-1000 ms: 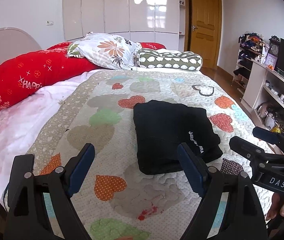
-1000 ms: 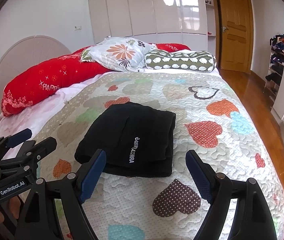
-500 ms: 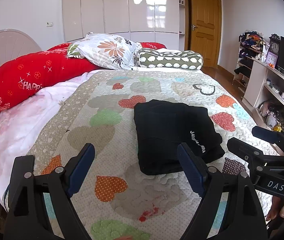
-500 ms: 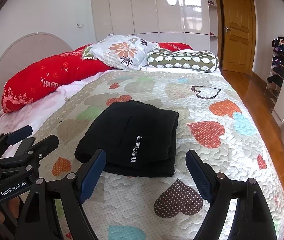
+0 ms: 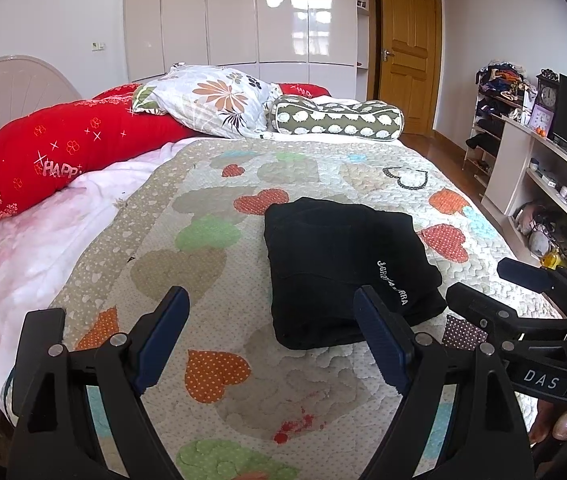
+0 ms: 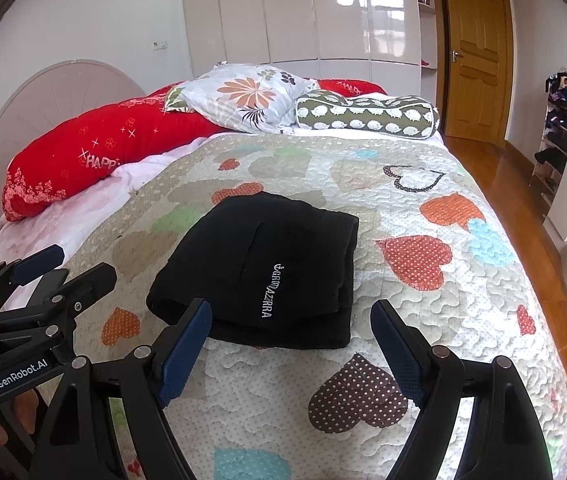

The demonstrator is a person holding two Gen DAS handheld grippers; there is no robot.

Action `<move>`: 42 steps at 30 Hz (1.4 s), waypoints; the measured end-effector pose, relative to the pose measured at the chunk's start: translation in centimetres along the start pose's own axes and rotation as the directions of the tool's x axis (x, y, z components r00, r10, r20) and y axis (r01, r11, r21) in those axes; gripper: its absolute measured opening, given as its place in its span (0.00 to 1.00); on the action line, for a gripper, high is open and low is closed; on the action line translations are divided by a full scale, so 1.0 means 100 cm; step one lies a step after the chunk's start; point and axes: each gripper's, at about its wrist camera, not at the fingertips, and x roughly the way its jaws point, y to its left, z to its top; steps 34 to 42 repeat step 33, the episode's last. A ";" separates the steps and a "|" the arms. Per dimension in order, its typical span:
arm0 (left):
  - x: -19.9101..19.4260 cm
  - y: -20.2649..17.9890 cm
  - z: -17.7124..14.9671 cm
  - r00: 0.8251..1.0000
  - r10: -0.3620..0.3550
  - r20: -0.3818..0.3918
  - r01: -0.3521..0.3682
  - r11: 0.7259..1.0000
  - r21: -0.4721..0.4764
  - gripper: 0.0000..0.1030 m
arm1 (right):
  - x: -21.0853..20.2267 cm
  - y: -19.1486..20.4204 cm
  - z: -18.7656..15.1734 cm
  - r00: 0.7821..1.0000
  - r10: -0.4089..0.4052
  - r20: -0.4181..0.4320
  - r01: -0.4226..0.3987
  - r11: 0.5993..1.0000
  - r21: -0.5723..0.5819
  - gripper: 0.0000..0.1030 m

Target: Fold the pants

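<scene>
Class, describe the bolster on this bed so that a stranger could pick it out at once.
Start at the bed's quilt with its hearts and look to its far end, before the wardrobe. The bolster lies there across the bed, right of the flowered pillow. It alone is a long olive roll with rows of white shapes.

I'm in a home bedroom; bed with heart quilt (image 5: 211, 240) under my fingers; pillows (image 5: 211, 100) and headboard (image 6: 55, 96) beyond them; glossy wardrobe (image 5: 243, 12), wooden door (image 6: 479, 52) further back.
</scene>
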 end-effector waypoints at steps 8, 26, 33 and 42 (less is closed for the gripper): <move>0.000 -0.001 -0.001 1.000 0.000 -0.002 0.000 1.000 -0.001 0.82 | 0.003 0.001 -0.001 1.000 0.000 -0.008 0.000 1.000 -0.002 0.81; 0.001 -0.002 -0.004 1.000 -0.003 -0.005 0.002 1.000 -0.014 0.82 | 0.003 0.000 -0.004 1.000 -0.003 -0.021 0.003 1.000 -0.003 0.81; -0.002 -0.002 -0.005 1.000 0.004 0.008 -0.004 1.000 -0.003 0.82 | 0.002 -0.001 -0.005 1.000 -0.005 -0.020 0.005 1.000 -0.005 0.81; -0.002 -0.002 -0.005 1.000 0.004 0.008 -0.004 1.000 -0.003 0.82 | 0.002 -0.001 -0.005 1.000 -0.005 -0.020 0.005 1.000 -0.005 0.81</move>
